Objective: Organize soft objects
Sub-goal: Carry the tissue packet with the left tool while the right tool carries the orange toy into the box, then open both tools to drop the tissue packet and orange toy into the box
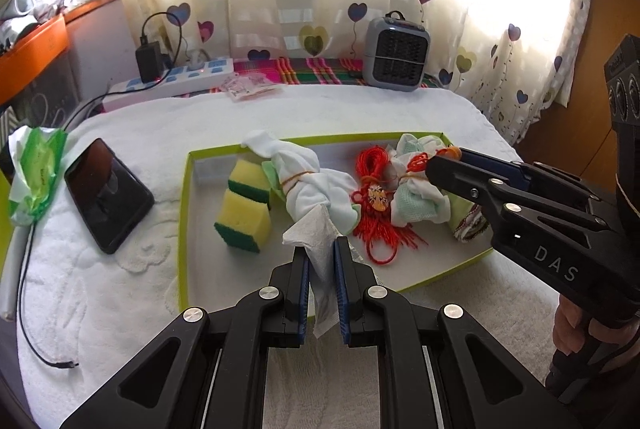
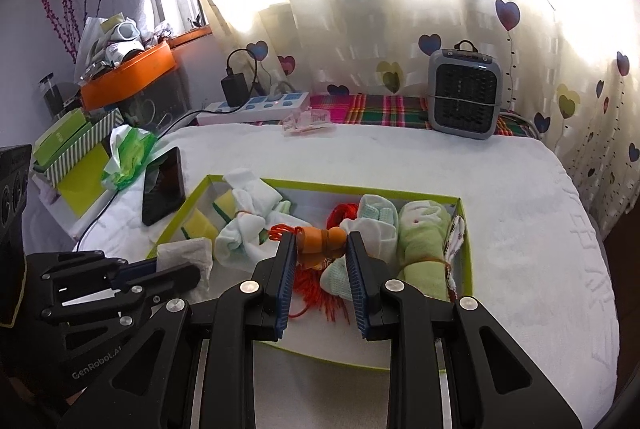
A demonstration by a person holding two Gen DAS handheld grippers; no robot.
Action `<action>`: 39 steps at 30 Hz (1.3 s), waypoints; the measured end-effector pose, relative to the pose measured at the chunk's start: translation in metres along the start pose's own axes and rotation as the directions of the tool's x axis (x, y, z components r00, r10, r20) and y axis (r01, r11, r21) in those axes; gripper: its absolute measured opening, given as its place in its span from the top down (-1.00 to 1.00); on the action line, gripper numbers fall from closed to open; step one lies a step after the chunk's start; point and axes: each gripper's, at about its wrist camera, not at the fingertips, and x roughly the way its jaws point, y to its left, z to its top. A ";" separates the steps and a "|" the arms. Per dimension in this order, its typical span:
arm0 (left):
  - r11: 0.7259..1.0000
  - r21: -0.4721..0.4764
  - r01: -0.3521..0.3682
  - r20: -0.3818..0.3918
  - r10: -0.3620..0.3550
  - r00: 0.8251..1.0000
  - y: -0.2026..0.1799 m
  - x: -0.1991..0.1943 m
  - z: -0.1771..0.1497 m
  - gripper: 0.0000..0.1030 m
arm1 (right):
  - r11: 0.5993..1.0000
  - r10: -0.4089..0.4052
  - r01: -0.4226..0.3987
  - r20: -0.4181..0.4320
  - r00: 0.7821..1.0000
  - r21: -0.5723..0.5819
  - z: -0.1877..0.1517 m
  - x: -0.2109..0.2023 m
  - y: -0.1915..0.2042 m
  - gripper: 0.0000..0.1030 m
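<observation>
The left gripper [image 1: 322, 249], nearest the box's front rim, is closed on a white tissue [image 1: 316, 233] that sticks up between its pads over the box [image 1: 182, 229]. The right gripper [image 2: 322, 249] is pinched, with a gap left, on an orange piece [image 2: 320, 241] wrapped with thin bands, held over the middle of the box; what that piece is I cannot tell.

Much already lies in the box: two sponges [image 1: 244, 205] at its left end, a tied white cloth [image 1: 304, 181] beside them, a red cord [image 1: 376, 197] in the middle, and a second cloth bundle [image 1: 416, 197] toward the right end. So the sorting looks well along. By my judgement, the tissue and the orange piece remain to be set down; a green tissue pack [image 1: 38, 169] left of the box may or may not belong.

The right wrist view alone shows a green roll [image 2: 424, 241] and a patterned cloth [image 2: 456, 237] at the box's right end, and striped boxes [image 2: 76, 153] left of it. The left wrist view alone shows the cable [image 1: 28, 309] trailing off left of the box and a hand [image 1: 576, 325] on the right gripper's handle. Beyond the box, both show the phone [image 1: 108, 193], power strip [image 1: 176, 77] and heater [image 1: 396, 57].
</observation>
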 end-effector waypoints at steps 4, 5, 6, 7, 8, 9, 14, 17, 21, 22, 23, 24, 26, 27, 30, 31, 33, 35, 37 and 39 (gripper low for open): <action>1.000 -0.003 0.005 -0.013 -0.005 1.000 0.001 0.009 0.003 0.78 | 1.000 -0.005 0.005 -0.017 1.000 0.002 0.003 0.012 -0.002 0.48; 1.000 -0.005 0.005 -0.017 -0.005 1.000 0.001 0.011 0.003 0.78 | 1.000 -0.003 0.003 -0.019 1.000 0.003 0.004 0.014 -0.002 0.48; 1.000 -0.008 0.009 -0.020 -0.009 1.000 0.001 0.013 0.003 0.78 | 1.000 -0.002 0.002 -0.021 1.000 0.004 0.005 0.017 -0.003 0.48; 1.000 -0.008 0.011 -0.023 -0.011 1.000 0.001 0.015 0.003 0.78 | 1.000 -0.003 0.003 -0.024 1.000 0.003 0.005 0.020 -0.003 0.48; 1.000 -0.008 0.012 -0.026 -0.012 1.000 0.000 0.017 0.003 0.78 | 1.000 -0.003 0.003 -0.026 1.000 0.001 0.006 0.022 -0.003 0.48; 1.000 -0.010 0.013 -0.030 -0.013 0.999 0.000 0.019 0.003 0.78 | 1.000 -0.005 0.005 -0.030 1.000 0.001 0.007 0.025 -0.003 0.48; 1.000 -0.012 0.022 -0.042 -0.023 0.999 -0.001 0.028 0.003 0.78 | 1.000 -0.003 0.003 -0.044 0.999 0.001 0.010 0.037 -0.003 0.48; 1.000 -0.017 0.026 -0.050 -0.027 0.998 -0.001 0.032 0.003 0.78 | 1.000 0.001 -0.001 -0.051 0.999 -0.005 0.012 0.044 -0.003 0.48; 0.999 -0.023 0.029 -0.055 -0.030 0.998 -0.001 0.036 0.003 0.78 | 1.000 0.001 -0.002 -0.063 0.998 -0.014 0.014 0.052 -0.001 0.48; 0.999 -0.027 0.030 -0.057 -0.032 0.998 -0.001 0.036 0.003 0.78 | 1.000 0.001 -0.002 -0.067 0.998 -0.015 0.014 0.055 -0.001 0.48; 0.999 -0.031 0.032 -0.061 -0.034 0.998 -0.001 0.038 0.003 0.78 | 1.000 0.004 -0.005 -0.072 0.997 -0.017 0.014 0.058 -0.001 0.48; 0.999 -0.034 0.034 -0.064 -0.036 0.997 0.000 0.039 0.003 0.78 | 1.000 0.005 -0.006 -0.077 0.997 -0.018 0.013 0.060 -0.001 0.48; 0.999 -0.031 0.032 -0.070 -0.034 0.997 -0.001 0.041 0.002 0.76 | 1.000 0.006 -0.008 -0.086 0.996 -0.023 0.012 0.064 0.000 0.48; 0.999 -0.033 0.031 -0.074 -0.033 0.997 -0.001 0.042 0.002 0.75 | 1.000 0.010 -0.012 -0.090 0.996 -0.025 0.012 0.066 0.000 0.48; 0.999 -0.041 0.031 -0.080 -0.034 0.996 0.000 0.044 0.001 0.66 | 0.999 0.011 -0.014 -0.092 0.996 -0.033 0.011 0.068 0.000 0.48; 0.999 -0.041 0.031 -0.080 -0.034 0.996 0.000 0.044 0.001 0.60 | 0.999 0.011 -0.014 -0.092 0.996 -0.034 0.010 0.068 0.001 0.48; 0.999 -0.044 0.028 -0.082 -0.031 0.996 0.000 0.044 0.000 0.53 | 0.999 0.011 -0.014 -0.091 0.996 -0.037 0.010 0.068 0.001 0.48; 0.998 -0.049 0.027 -0.080 -0.031 0.996 0.001 0.044 0.000 0.47 | 0.999 0.014 -0.017 -0.091 0.996 -0.038 0.010 0.069 0.001 0.48; 0.998 -0.056 0.021 -0.076 -0.025 0.997 0.002 0.043 0.000 0.37 | 0.999 0.010 -0.014 -0.092 0.996 -0.045 0.009 0.069 0.001 0.48; 0.998 -0.058 0.022 -0.071 -0.026 0.997 0.003 0.041 0.000 0.35 | 0.999 0.009 -0.014 -0.091 0.996 -0.049 0.009 0.068 0.002 0.46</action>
